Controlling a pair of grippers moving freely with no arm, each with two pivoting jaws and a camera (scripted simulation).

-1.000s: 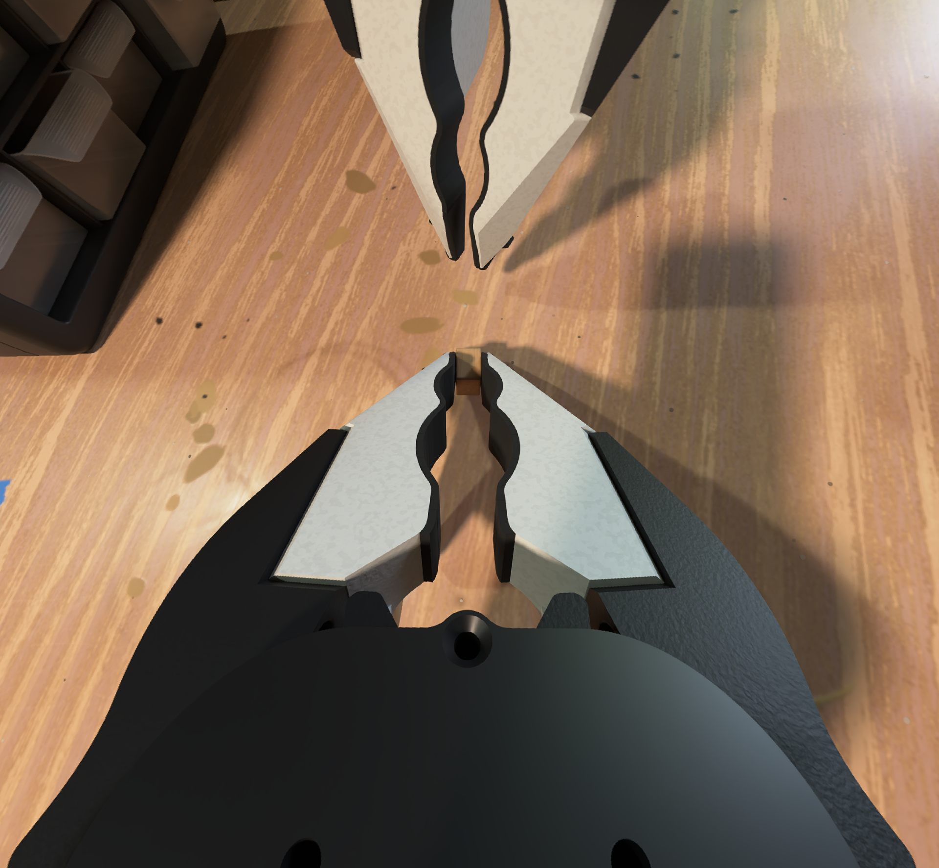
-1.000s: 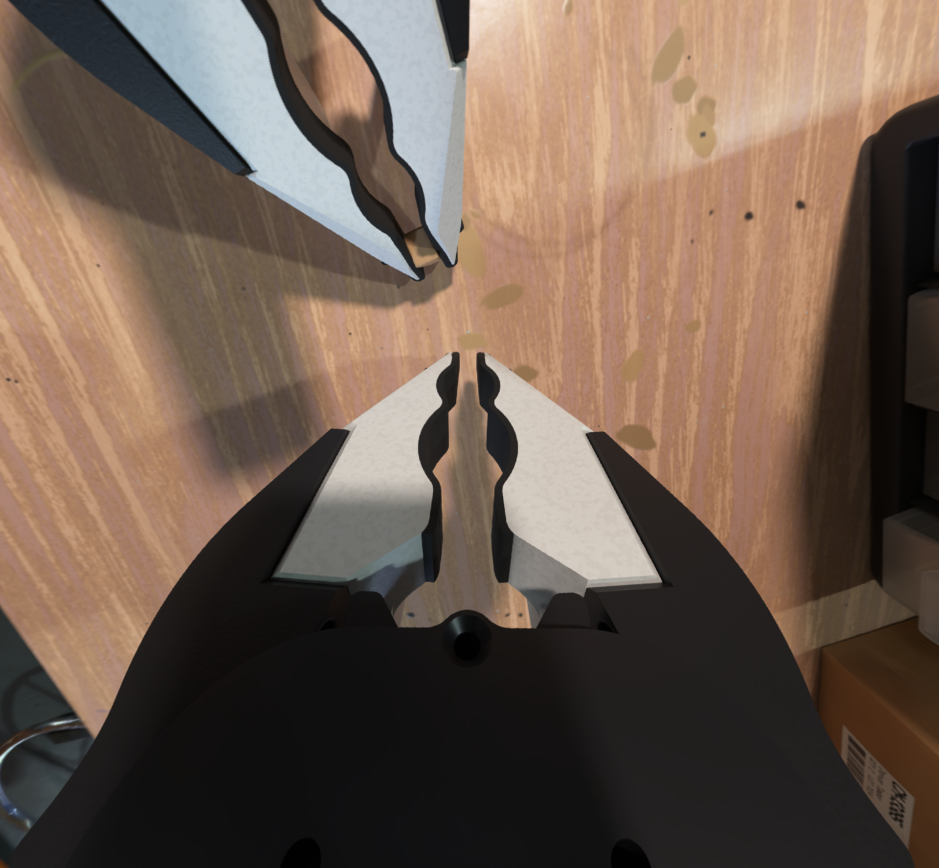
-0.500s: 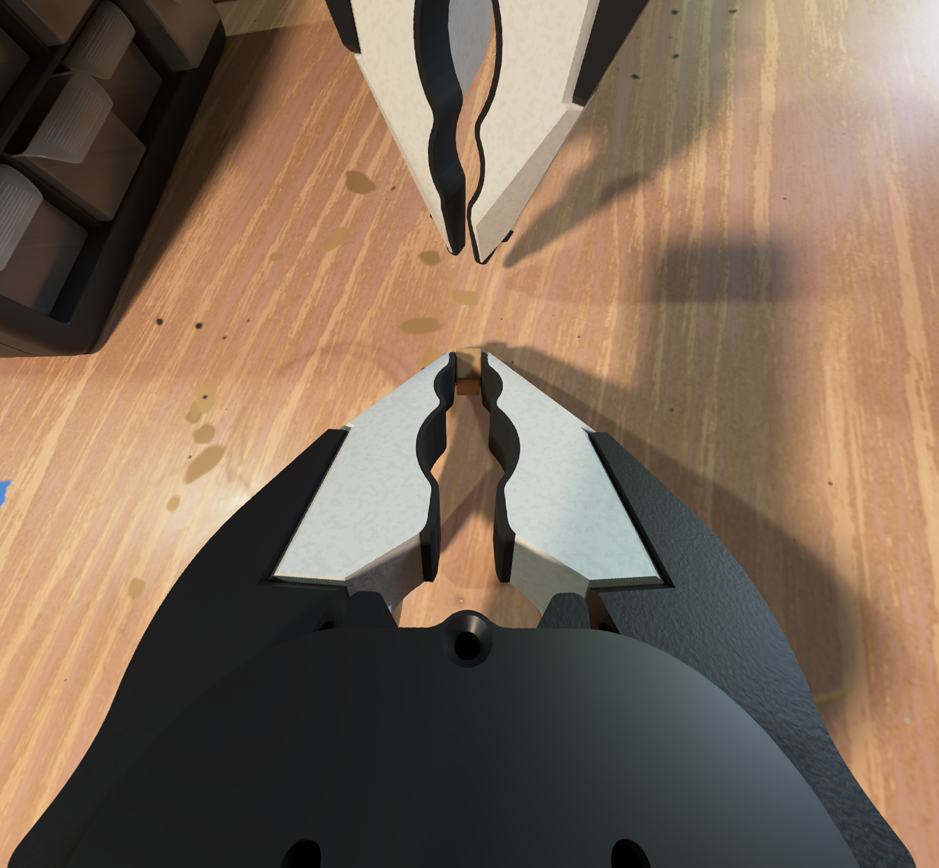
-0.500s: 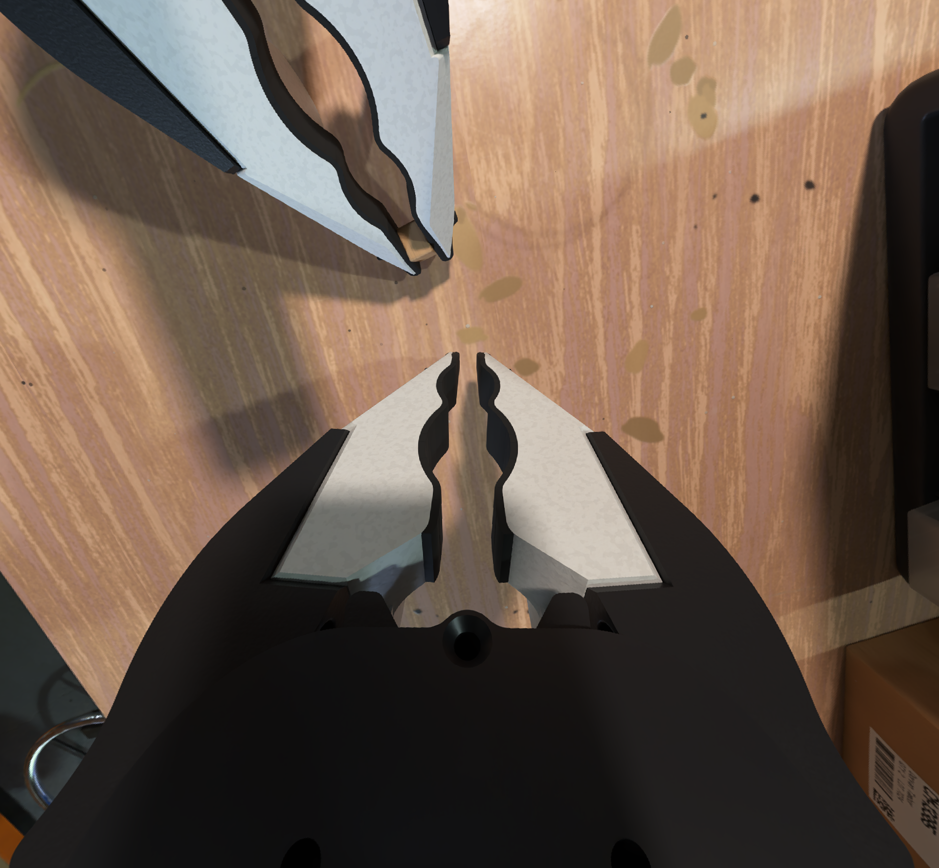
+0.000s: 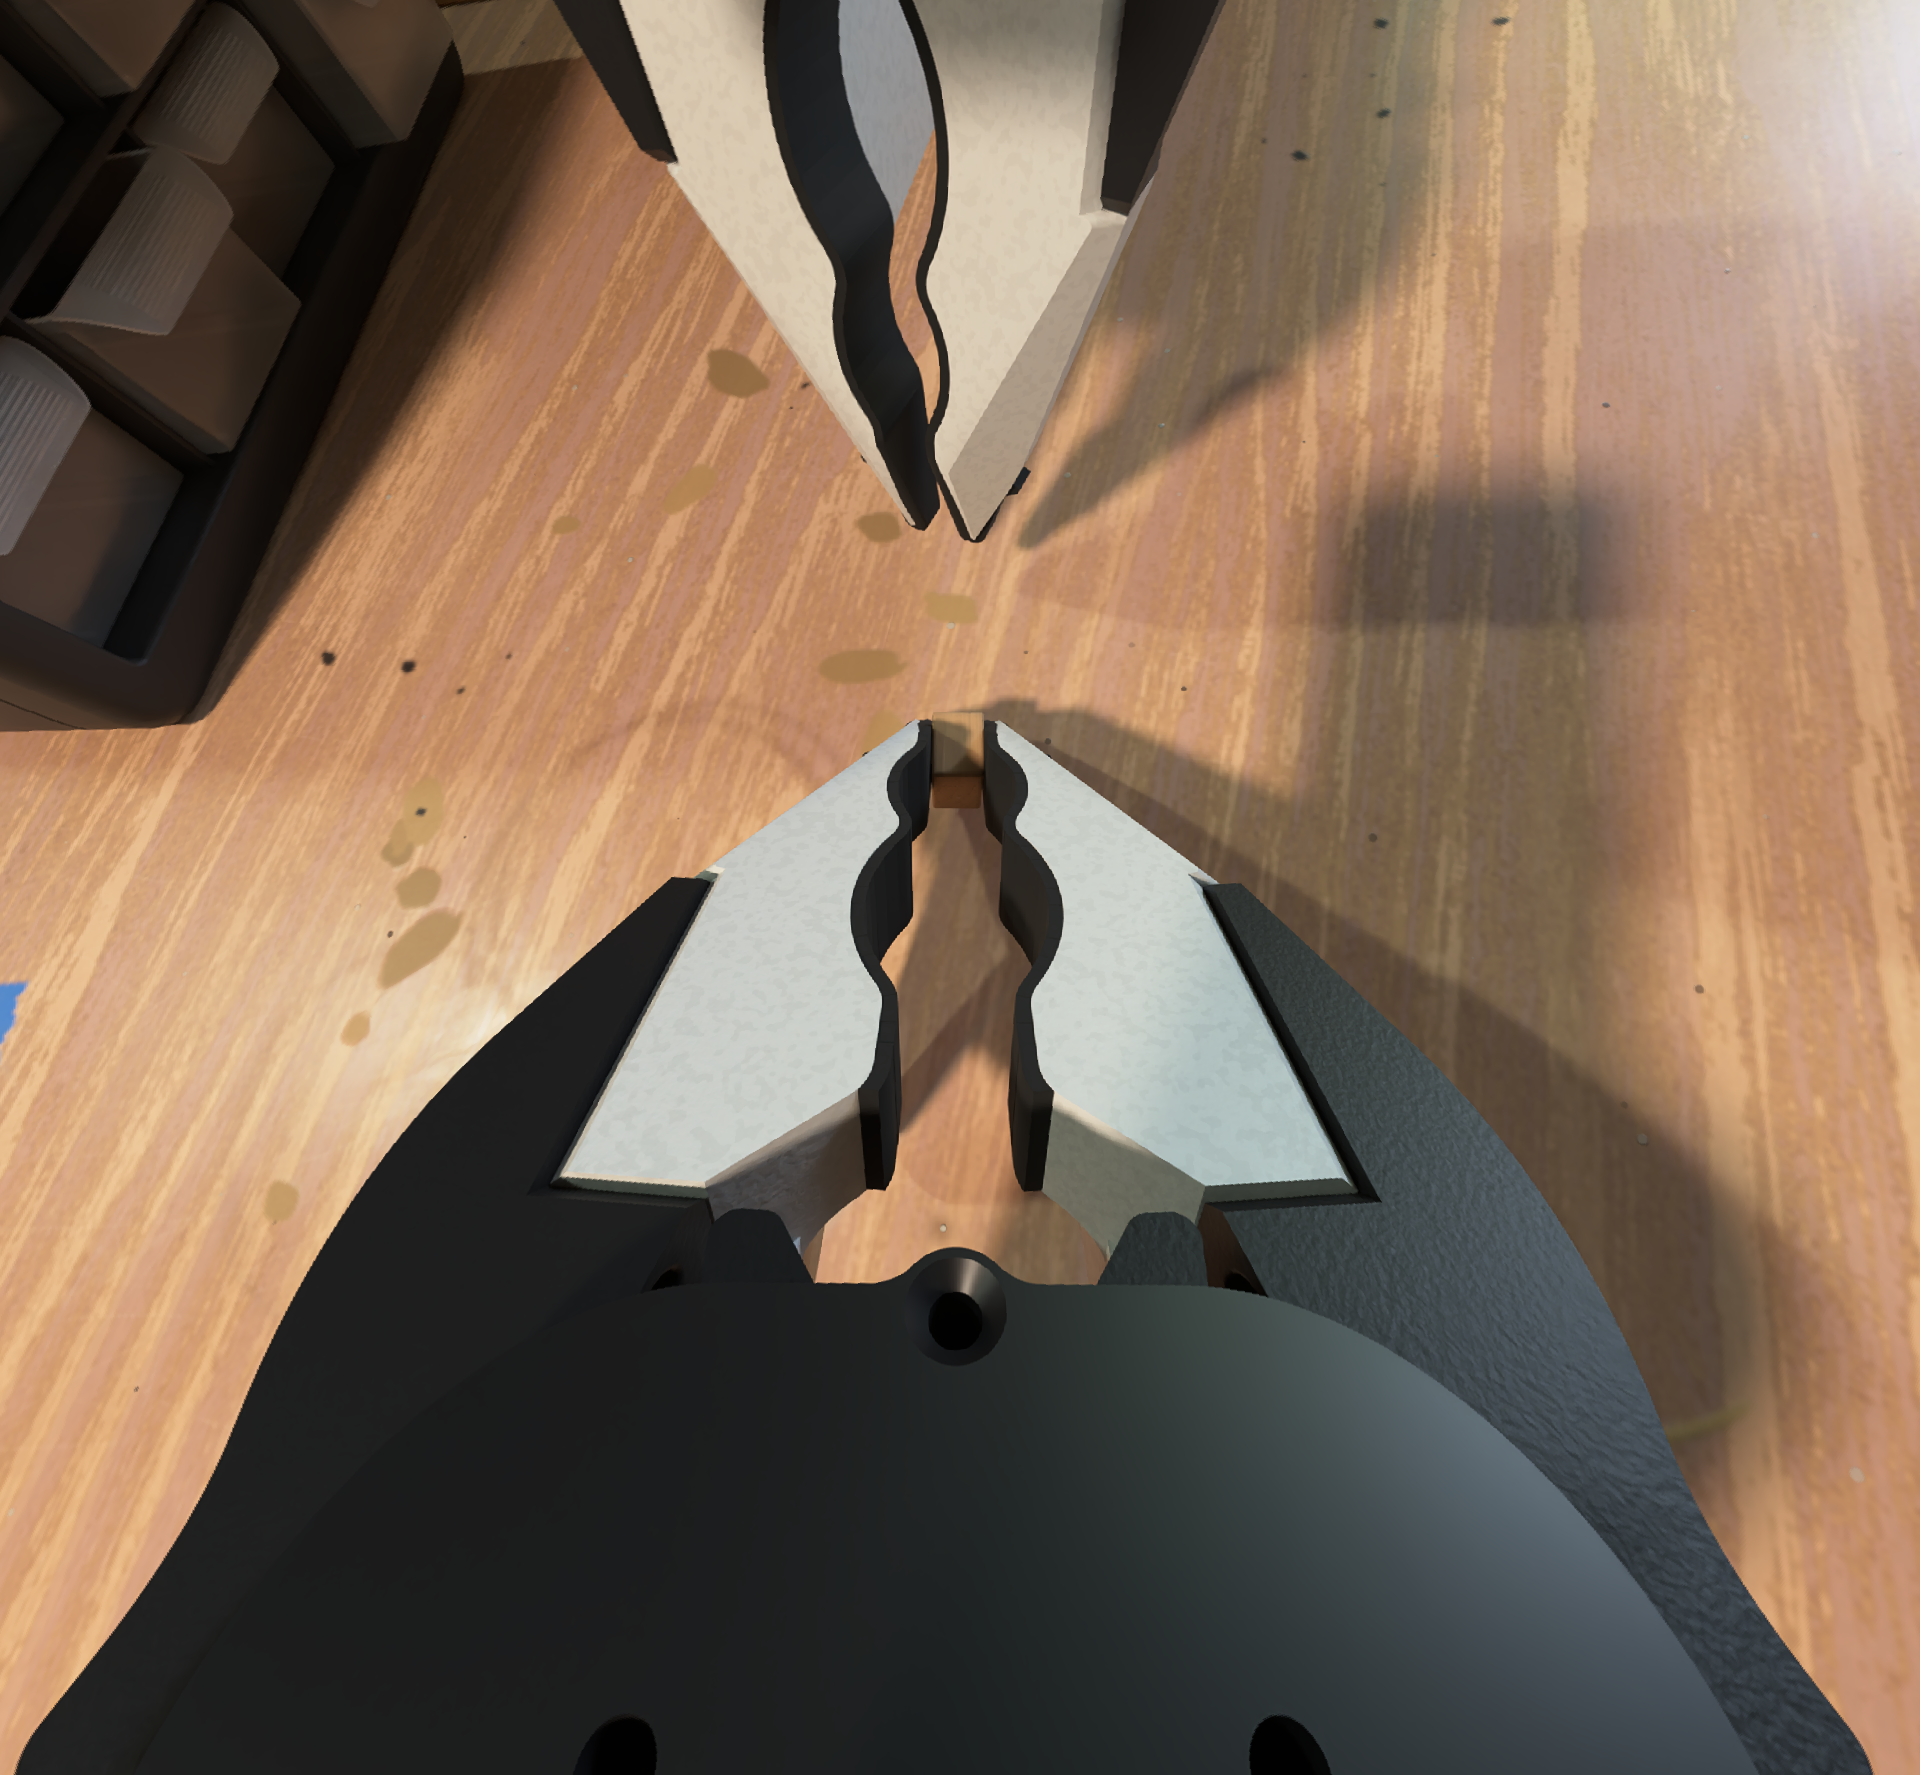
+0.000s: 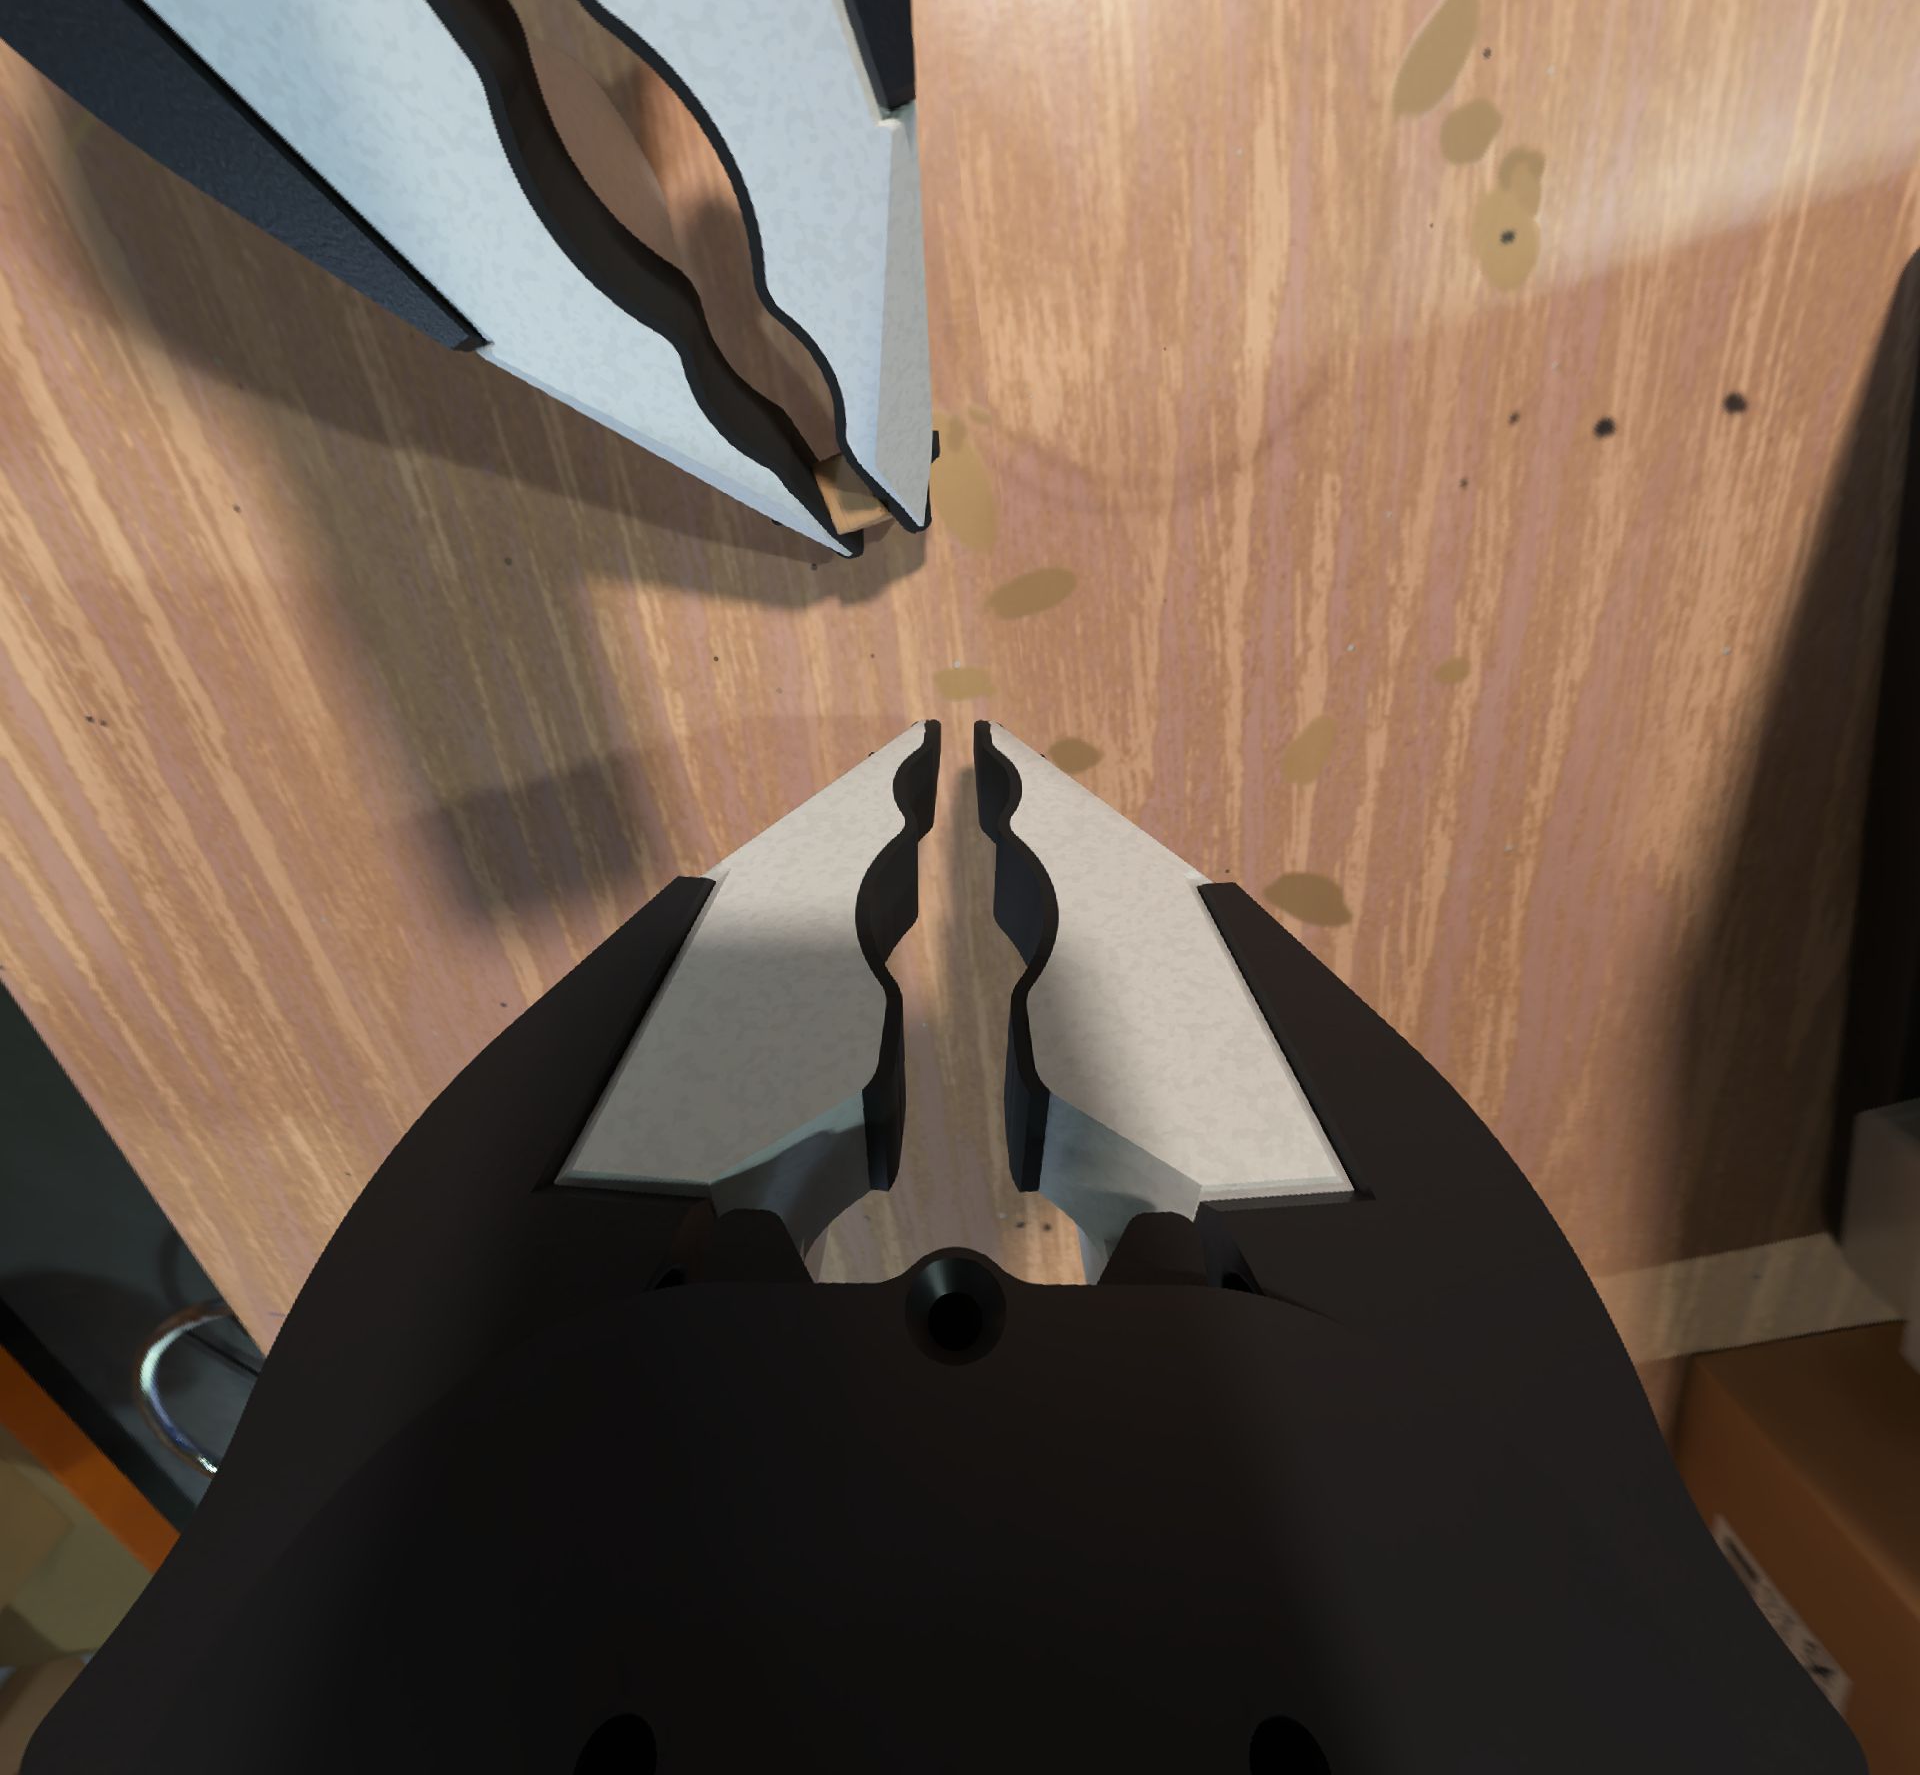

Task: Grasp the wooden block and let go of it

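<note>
**Ana:** Little has shifted over the last second. In the right wrist view the right gripper [image 6: 956,728] has crept a touch along the counter [image 6: 1299,582], so the black organiser at the edge and the stains have slid slightly; the left gripper [image 5: 957,726] looks unmoved.

**Ben:** And the wooden block [image 5: 957,759]?

**Ana:** Pinched right at the tips of the left gripper, whose jaws are nearly closed with only the block's width between them. From the right wrist view you see the same block [image 6: 850,507] poking out between those tips, low over the counter. I cannot tell whether it touches the surface.

**Ben:** The right gripper?

**Ana:** Empty. Its jaws stand almost shut with a thin slit between the tips, pointing toward the left one from near by, not touching.

**Ben:** So the grasp looks done and the release is what's left, I'd judge.

**Ana:** Agreed. To do it well, I'd bring the block down until it sits on the counter, then part the jaws evenly so neither pad drags it sideways. It's a small piece held only at the very tips, so a lopsided opening could flick it. Then draw straight back along the fingers' line.

**Ben:** Anything nearby to mind?

**Ana:** The black organiser [image 5: 156,323] sits well off to one side; the right gripper's tips are the closer concern.
</note>
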